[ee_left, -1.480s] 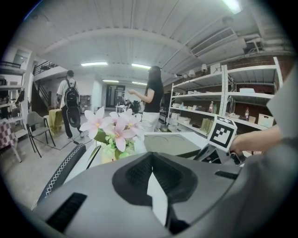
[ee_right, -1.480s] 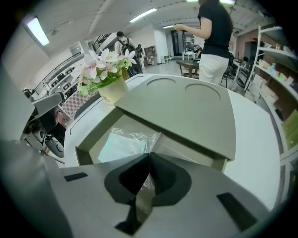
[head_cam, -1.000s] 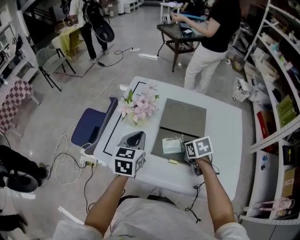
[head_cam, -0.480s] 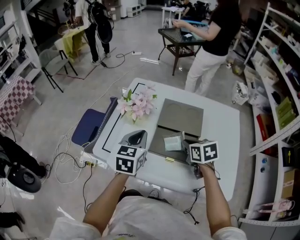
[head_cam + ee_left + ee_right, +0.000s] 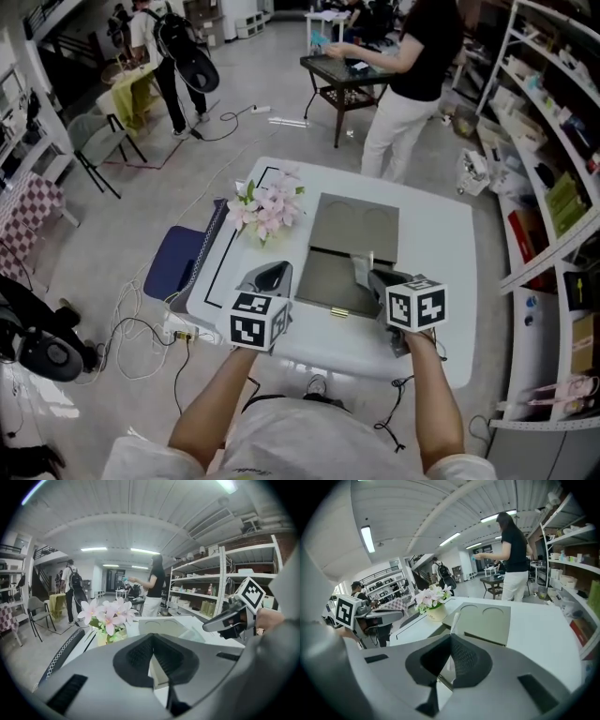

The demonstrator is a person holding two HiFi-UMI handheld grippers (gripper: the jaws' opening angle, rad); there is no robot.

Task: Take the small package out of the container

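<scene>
Since a second ago: right tool (image 5: 373,277) has come up off the container (image 5: 323,281). The small package (image 5: 360,267), then lying flat in the tray, is now pinched between the closed jaws and held above the tray's right side. Left tool (image 5: 274,274) has barely shifted; its jaws are together, with nothing gripped.

Room: the left tool sits just beside the container's left edge. The lid (image 5: 356,225) lies folded back flat on the far side. The flowers (image 5: 265,208) stand near the lid's left corner, well apart from the package. The white surface (image 5: 441,244) is bare to the right of the container. Its near edge is close under both hands.

Package: gripped at its lower end and turned edge-on to the right gripper view. Long axis runs up and away from the jaw tips, near upright with a slight tilt.
</scene>
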